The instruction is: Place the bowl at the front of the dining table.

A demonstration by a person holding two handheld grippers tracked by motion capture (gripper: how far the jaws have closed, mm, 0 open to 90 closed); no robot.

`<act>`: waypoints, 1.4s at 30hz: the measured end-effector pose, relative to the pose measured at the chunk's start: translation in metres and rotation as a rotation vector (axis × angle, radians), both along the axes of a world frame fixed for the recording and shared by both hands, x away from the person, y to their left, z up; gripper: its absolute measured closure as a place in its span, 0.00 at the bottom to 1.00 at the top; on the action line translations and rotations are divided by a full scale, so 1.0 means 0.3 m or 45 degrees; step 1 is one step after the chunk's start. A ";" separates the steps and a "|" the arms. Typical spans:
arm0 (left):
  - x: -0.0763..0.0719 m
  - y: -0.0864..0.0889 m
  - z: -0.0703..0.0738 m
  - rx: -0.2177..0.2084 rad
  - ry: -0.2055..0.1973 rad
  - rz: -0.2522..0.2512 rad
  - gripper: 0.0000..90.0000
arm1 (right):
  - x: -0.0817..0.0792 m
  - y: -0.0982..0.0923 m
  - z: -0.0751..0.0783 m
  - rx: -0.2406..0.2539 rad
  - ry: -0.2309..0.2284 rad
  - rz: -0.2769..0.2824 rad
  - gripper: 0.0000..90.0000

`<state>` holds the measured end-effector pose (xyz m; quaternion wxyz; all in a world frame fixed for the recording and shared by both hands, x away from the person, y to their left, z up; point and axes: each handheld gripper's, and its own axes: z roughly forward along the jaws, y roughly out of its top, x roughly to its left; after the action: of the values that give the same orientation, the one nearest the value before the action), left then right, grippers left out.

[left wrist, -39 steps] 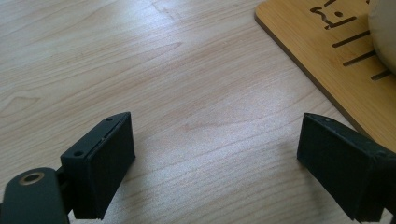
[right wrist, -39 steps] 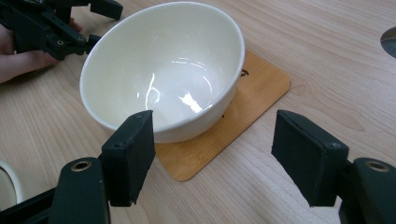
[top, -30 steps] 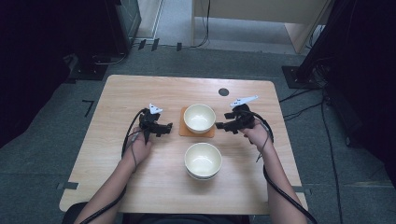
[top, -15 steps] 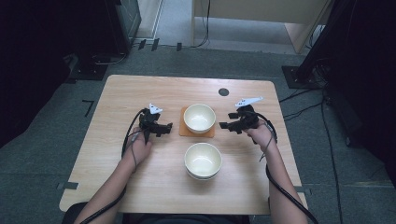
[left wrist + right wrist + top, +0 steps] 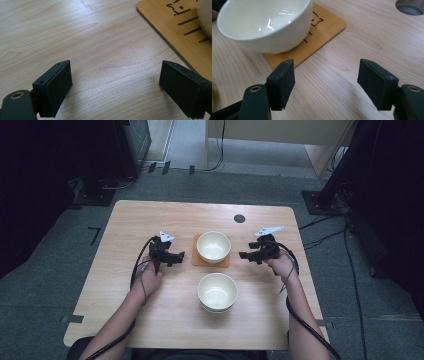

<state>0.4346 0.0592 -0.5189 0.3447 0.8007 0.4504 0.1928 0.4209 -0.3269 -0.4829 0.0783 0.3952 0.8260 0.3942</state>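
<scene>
A cream bowl stands on a small orange wooden coaster at the table's middle; the right gripper view has the same bowl and coaster just ahead of the jaws. Nearer the person sits a stack of cream bowls. My left gripper rests left of the coaster, open and empty, its jaws wide over bare wood with the coaster's corner at the right. To the right of the coaster, my right gripper is open and empty, pointing at the bowl.
The wooden table has a round cable hole behind the bowl, seen also as a hole in the right gripper view. Cables trail from both grippers along the forearms. Dark stands and furniture legs ring the table on the floor.
My right gripper has drawn back to the right, away from the bowl on the coaster, and sunk slightly. The left gripper and both bowls have stayed put.
</scene>
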 end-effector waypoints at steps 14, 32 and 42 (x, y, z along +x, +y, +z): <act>0.000 0.001 0.000 0.003 0.001 -0.003 0.12 | 0.013 -0.035 -0.062 -0.044 -0.008 -0.034 0.33; 0.000 0.000 0.000 0.001 0.000 -0.001 0.12 | 0.022 -0.066 -0.120 -0.084 -0.104 -0.063 0.32; 0.000 0.000 0.000 0.001 0.000 -0.001 0.12 | 0.036 -0.050 -0.134 -0.132 -0.152 -0.100 0.19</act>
<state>0.4346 0.0593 -0.5189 0.3444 0.8011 0.4500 0.1929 0.4316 -0.3420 -0.5231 0.1631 0.3985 0.8230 0.3705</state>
